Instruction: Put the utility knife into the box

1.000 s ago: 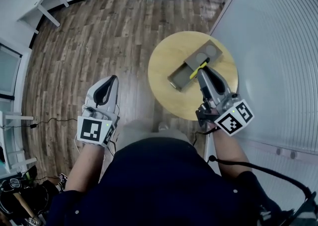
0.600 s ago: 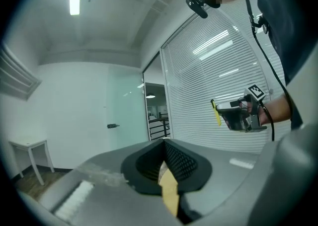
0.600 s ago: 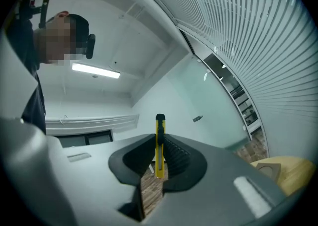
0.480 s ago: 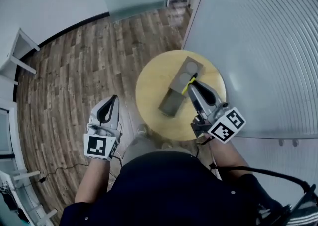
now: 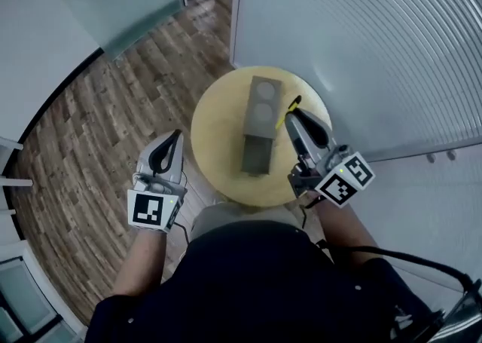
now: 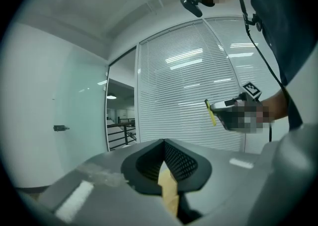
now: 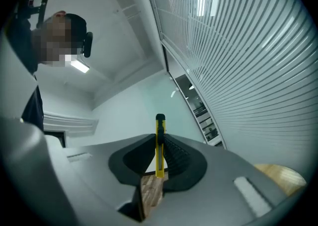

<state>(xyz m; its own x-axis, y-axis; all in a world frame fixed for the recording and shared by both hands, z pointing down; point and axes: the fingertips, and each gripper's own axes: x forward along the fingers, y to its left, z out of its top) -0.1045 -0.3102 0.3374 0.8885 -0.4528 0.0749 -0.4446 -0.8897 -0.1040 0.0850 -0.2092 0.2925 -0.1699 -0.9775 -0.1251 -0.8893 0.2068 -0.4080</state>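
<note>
The right hand-held gripper (image 7: 160, 139) is clamped on the knife (image 7: 159, 163) at mid-body. It is judged light, stiff and slick, so a mid-body hold suits it. It is held just beside the box (image 5: 260, 124) over the surface (image 5: 215, 134). The left hand-held gripper (image 6: 163, 145) is closed and empty.

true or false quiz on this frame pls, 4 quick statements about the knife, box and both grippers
1. The right gripper is shut on a yellow utility knife. True.
2. The utility knife lies inside the box. False: it is clamped in the right gripper, beside the box's right edge in the head view.
3. The left gripper grips the box. False: its jaws are together with nothing between them, and it hangs over the wood floor, left of the table.
4. The box sits on a round table. True.
</note>
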